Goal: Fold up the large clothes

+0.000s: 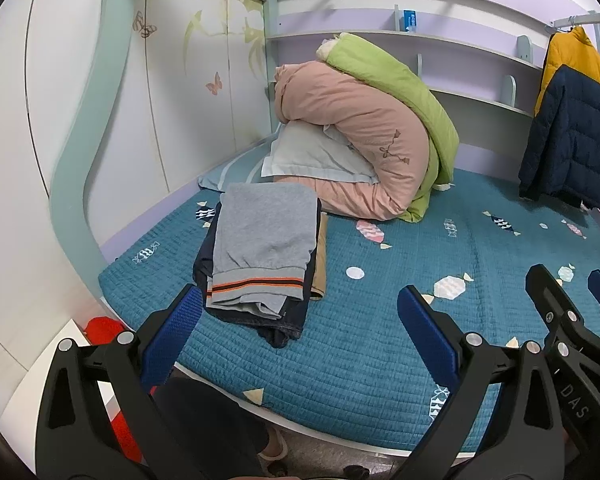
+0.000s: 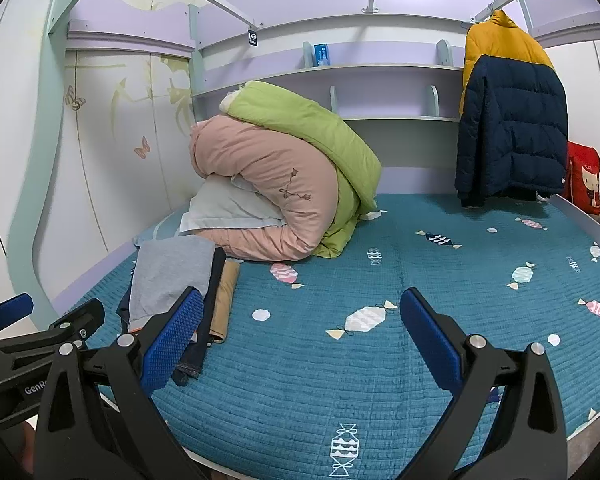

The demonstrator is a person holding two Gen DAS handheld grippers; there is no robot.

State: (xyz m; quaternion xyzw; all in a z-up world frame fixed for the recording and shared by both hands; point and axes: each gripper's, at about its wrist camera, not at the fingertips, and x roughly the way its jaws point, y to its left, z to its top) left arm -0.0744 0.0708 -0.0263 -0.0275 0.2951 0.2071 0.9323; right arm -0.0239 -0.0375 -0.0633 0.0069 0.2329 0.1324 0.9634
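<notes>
**Both grippers empty above the bed**

Held wide apart and gripping nothing — left gripper (image 1: 300, 332) and right gripper (image 2: 302, 332), side by side over the teal bedspread (image 2: 380, 392). Just beyond, at the left, lay the folded clothes stack (image 1: 265, 248). Farther back, bundled quilts (image 2: 291, 176) — and a hanging puffer jacket (image 2: 512, 120).

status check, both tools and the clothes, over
Left tool open, empty. Right tool open, empty. Folded stack on the bed's left, grey sweatpants on top; puffer jacket hangs unfolded at the back right. Nothing in the way.
</notes>
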